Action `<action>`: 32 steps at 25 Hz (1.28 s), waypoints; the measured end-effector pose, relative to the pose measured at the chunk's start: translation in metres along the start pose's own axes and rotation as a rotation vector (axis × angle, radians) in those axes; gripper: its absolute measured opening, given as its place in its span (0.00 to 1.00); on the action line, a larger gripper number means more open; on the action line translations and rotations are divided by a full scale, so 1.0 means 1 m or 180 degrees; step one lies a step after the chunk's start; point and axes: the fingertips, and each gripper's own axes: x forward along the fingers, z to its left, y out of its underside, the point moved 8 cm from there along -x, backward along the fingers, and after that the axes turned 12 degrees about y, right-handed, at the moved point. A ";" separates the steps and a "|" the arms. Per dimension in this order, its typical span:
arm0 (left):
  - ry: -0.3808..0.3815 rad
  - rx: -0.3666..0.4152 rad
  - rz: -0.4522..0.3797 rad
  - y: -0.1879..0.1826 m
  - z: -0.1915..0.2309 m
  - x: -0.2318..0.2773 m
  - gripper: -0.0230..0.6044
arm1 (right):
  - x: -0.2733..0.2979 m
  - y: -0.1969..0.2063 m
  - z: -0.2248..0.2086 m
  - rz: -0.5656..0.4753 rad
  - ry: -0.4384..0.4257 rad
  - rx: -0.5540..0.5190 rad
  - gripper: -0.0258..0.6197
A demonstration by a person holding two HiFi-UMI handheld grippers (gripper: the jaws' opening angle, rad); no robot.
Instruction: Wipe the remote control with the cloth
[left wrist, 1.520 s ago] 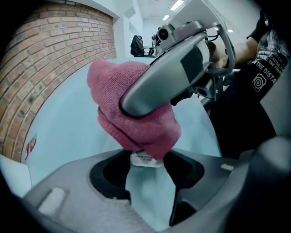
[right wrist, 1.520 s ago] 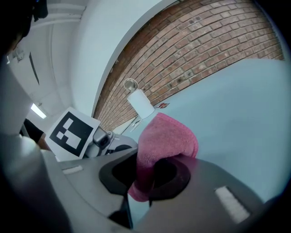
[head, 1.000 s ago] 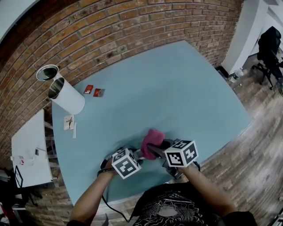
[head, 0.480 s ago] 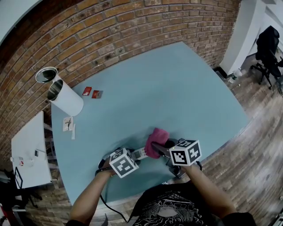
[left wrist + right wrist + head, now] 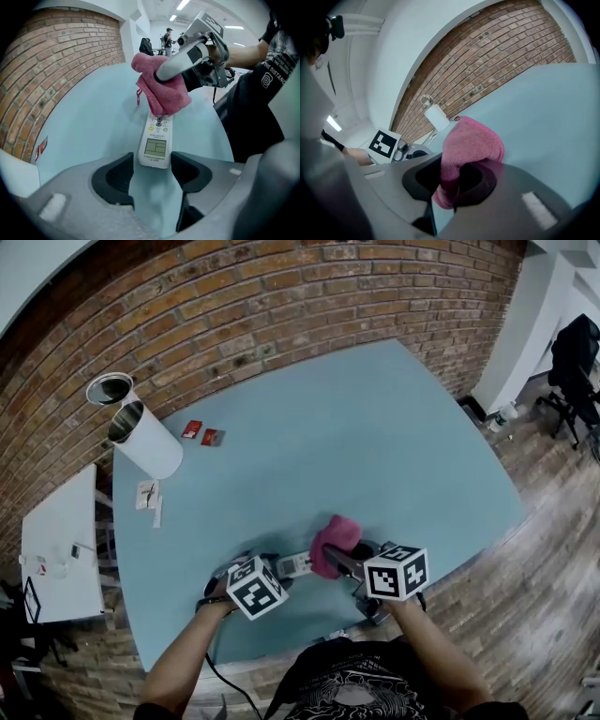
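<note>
A white remote control [image 5: 157,145] with a small screen lies on the blue table [image 5: 375,446], seen in the head view as the remote control [image 5: 294,564]. Its near end sits between the jaws of my left gripper [image 5: 152,166], which are opening, with a thin gap beside the remote. In the head view the left gripper [image 5: 277,570] points steeply down. My right gripper [image 5: 452,180] is shut on a pink cloth [image 5: 471,143]. The cloth [image 5: 161,93] rests on the remote's far end, under the right gripper [image 5: 328,554].
A white cylinder [image 5: 145,442] and a metal can [image 5: 110,390] stand at the table's far left near the brick wall. Two small red cards [image 5: 201,433] and paper slips [image 5: 148,495] lie nearby. A white side table [image 5: 61,549] stands left. The table's front edge is close to me.
My right gripper has slid the pink cloth a little to the right, away from the left gripper, so more of the remote shows between them. The left hand stays put.
</note>
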 end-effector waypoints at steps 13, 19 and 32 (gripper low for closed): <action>-0.0992 -0.0974 -0.1840 -0.024 -0.052 -0.066 0.38 | -0.052 -0.014 0.027 -0.0296 0.0127 -0.0861 0.14; -0.1361 -0.1258 -0.2449 -0.056 -0.098 -0.067 0.37 | -0.095 -0.012 0.035 -0.0456 0.0315 -0.1190 0.14; -0.1917 -0.1842 -0.2963 -0.083 -0.169 -0.053 0.03 | -0.151 0.030 0.043 -0.0660 0.0199 -0.1533 0.13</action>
